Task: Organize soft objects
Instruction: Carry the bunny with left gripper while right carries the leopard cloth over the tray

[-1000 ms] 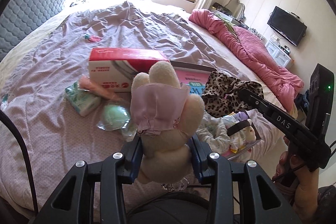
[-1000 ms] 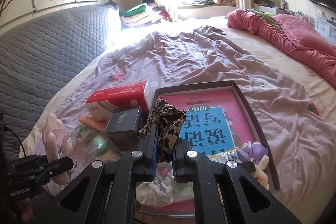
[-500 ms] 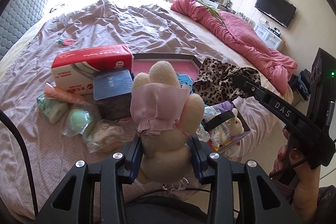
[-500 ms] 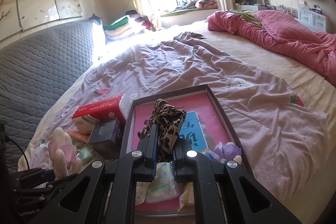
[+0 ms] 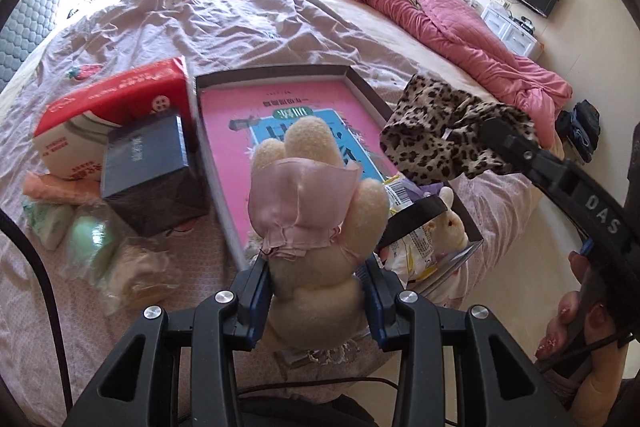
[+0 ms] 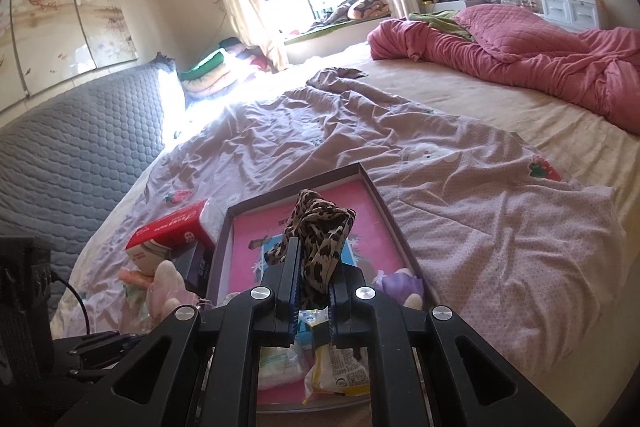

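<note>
Left wrist view showed the left claw (image 5: 316, 291) clamped on a cream plush (image 5: 320, 211) in a pink dress, held above the near edge of the tray (image 5: 362, 83) on the bed (image 5: 248, 15). The right claw (image 6: 314, 279) was pinched tight on a leopard cloth (image 6: 320, 235), also held over the tray.

Judging by the layout, the job looked partly done: a small bunny (image 5: 448, 227), a purple toy (image 6: 400, 285) and some packets (image 5: 416, 251) already lay at the tray's near end. Both held items had yet to be set down, and a few bagged soft bits (image 5: 92, 239) lay on the bed to the left, beside the red box (image 5: 116, 107) and dark box (image 5: 148, 171).

Against the earlier frames, both grips were unchanged, but both views had swung toward the tray: a second before, the plush hung in front of the red box, and now the tray's pink floor sat right behind it.
</note>
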A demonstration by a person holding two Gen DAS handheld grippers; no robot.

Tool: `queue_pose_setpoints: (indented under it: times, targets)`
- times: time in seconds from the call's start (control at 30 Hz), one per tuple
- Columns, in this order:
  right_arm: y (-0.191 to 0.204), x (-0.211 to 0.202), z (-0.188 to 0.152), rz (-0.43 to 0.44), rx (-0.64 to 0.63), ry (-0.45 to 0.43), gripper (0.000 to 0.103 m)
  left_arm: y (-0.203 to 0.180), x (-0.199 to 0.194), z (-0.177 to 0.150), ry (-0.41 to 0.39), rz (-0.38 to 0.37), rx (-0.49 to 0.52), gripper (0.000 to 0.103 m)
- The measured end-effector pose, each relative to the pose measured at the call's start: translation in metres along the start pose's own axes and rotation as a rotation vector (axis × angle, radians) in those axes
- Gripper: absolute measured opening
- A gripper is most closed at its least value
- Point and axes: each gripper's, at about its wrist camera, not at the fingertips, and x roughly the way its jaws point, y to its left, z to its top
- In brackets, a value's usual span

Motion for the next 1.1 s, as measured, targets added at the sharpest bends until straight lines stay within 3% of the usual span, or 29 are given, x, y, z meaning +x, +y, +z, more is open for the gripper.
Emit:
queue_pose_setpoints:
  times: [0.53,0.77,1.1]
  targets:
    - [-0.004,0.003,-0.003,0.035,0.028,0.011,0.011,-0.003,0.033,0.015,0.048,0.007,-0.018,0.040]
    - [-0.001,0.018,-0.012,0.087,0.032,0.075,0.011,-0.004,0.037,0.013,0.044,0.013,-0.012,0.040]
    - [-0.009,0.035,-0.024,0.068,0.060,0.160,0.014,0.000,0.039,0.015,0.043,0.011,-0.018,0.041]
